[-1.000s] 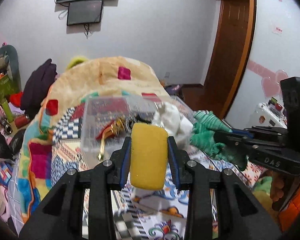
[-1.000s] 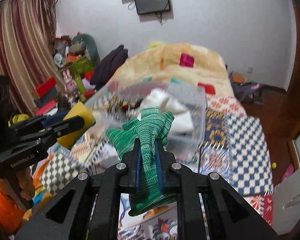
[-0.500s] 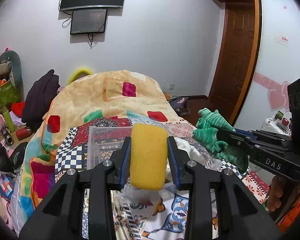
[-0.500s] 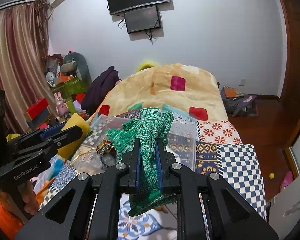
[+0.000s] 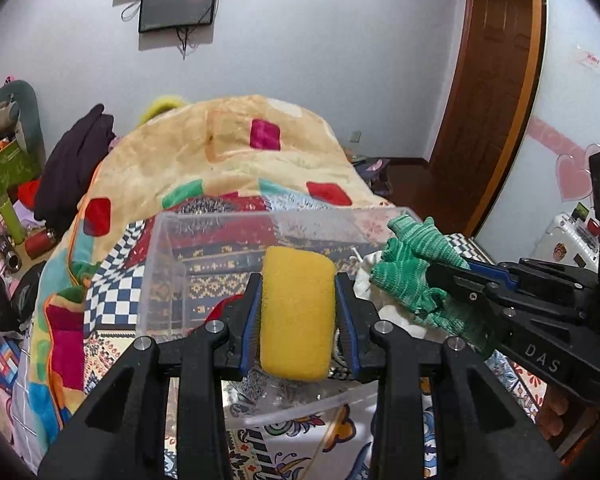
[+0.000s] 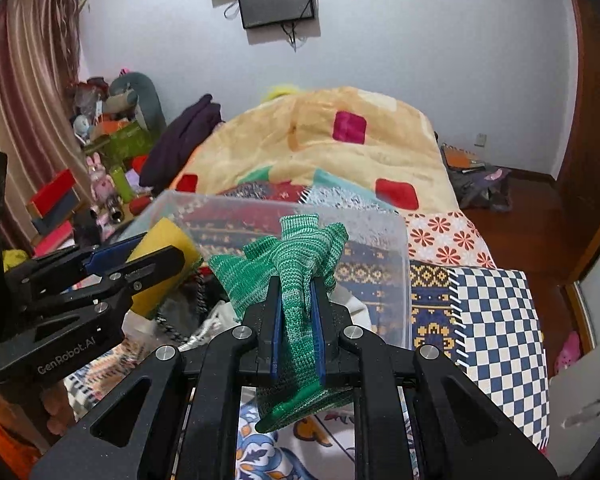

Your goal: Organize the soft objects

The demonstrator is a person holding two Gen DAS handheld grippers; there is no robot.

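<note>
My left gripper [image 5: 297, 312] is shut on a yellow sponge [image 5: 296, 312] and holds it over the near part of a clear plastic bin [image 5: 164, 264] on the bed. My right gripper [image 6: 296, 320] is shut on a green knitted glove [image 6: 288, 256] and holds it over the bin [image 6: 400, 280]. The right gripper with the glove [image 5: 416, 276] shows at the right of the left wrist view. The left gripper with the sponge [image 6: 160, 256] shows at the left of the right wrist view. A white soft thing [image 5: 374, 264] and a red item [image 5: 224, 306] lie in the bin.
The bin stands on a patchwork quilt [image 6: 500, 320] with a beige blanket [image 5: 228, 148] heaped behind it. Toys, boxes and dark clothes [image 6: 180, 140] crowd the left side. A wooden door [image 5: 496, 80] is at the right, and a screen [image 5: 176, 2] hangs on the far wall.
Both grippers have come down and forward toward the bin, which now fills more of each view. The sponge and the glove stay gripped.
</note>
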